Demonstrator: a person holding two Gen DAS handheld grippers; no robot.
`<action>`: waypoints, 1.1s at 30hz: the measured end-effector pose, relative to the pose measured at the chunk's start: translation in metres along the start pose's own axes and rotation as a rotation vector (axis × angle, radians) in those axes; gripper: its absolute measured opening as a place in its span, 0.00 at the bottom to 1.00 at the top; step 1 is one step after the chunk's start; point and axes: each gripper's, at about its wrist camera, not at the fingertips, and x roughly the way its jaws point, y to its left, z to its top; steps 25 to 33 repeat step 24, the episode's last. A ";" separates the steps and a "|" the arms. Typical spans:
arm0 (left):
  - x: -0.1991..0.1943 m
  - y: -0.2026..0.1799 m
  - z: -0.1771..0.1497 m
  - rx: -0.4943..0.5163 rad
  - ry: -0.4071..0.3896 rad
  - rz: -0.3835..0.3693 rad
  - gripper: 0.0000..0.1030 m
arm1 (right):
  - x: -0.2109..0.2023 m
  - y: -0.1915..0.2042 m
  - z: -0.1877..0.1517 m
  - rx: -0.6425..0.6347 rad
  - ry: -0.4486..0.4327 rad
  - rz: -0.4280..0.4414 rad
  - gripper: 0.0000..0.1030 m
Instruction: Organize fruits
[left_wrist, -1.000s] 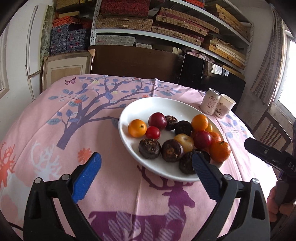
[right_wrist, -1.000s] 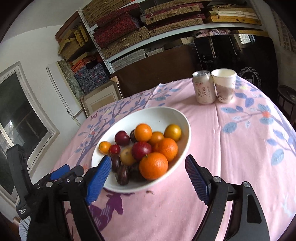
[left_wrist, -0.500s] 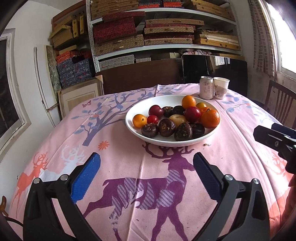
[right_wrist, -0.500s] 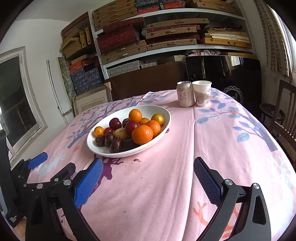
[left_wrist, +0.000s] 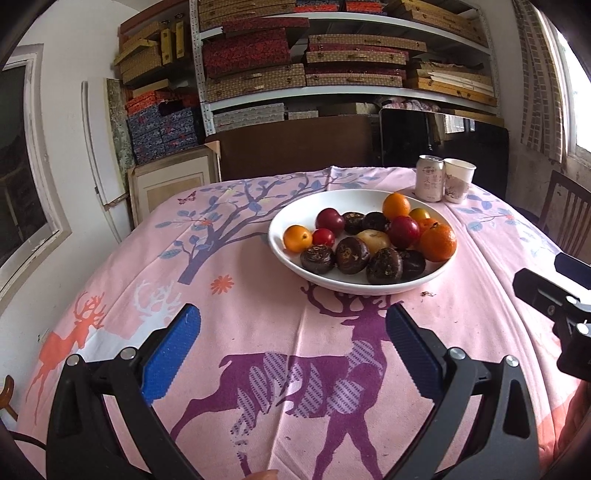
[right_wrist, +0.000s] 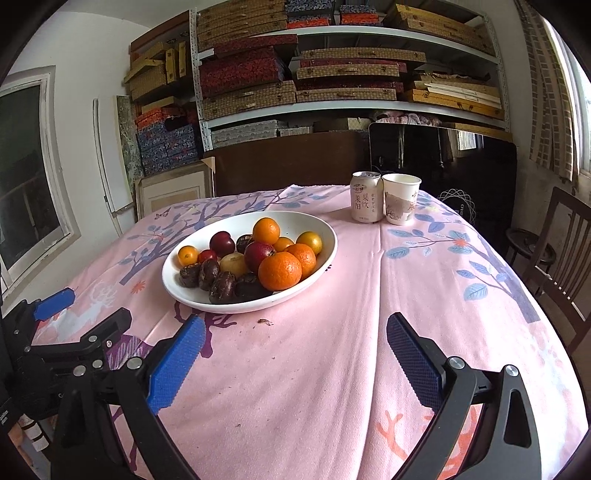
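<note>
A white oval bowl (left_wrist: 284, 206) (right_wrist: 325, 232) holds several fruits: oranges (left_wrist: 437, 242) (right_wrist: 279, 270), red plums (left_wrist: 403, 231) (right_wrist: 259, 254), a small red tomato (left_wrist: 323, 236), a yellow fruit (left_wrist: 373, 238) and dark brown water chestnuts (left_wrist: 352, 250) (right_wrist: 222, 287). My left gripper (left_wrist: 291, 332) is open and empty over the cloth, well short of the bowl. My right gripper (right_wrist: 295, 343) is open and empty, in front of and right of the bowl. The left gripper (right_wrist: 55, 325) also shows at the lower left of the right wrist view.
A drink can (right_wrist: 366, 197) and a paper cup (right_wrist: 400, 199) stand behind the bowl on the pink patterned tablecloth (right_wrist: 424, 295). A crumb (right_wrist: 265, 322) lies by the bowl. A wooden chair (right_wrist: 561, 240) stands right of the table. Shelves with boxes fill the back wall.
Both grippers have drawn back from the bowl and lowered, so the bowl now looks smaller and farther off. Both stay open and empty. The fruits have not moved.
</note>
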 end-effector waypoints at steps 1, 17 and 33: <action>0.000 0.001 0.000 -0.002 0.004 -0.012 0.95 | 0.000 -0.001 0.000 0.002 0.002 0.003 0.96; -0.001 0.002 -0.001 -0.006 0.000 -0.029 0.95 | 0.002 0.001 -0.002 0.005 0.018 0.028 0.96; 0.001 0.000 -0.001 0.000 0.004 -0.032 0.95 | 0.004 0.002 -0.002 0.003 0.026 0.032 0.96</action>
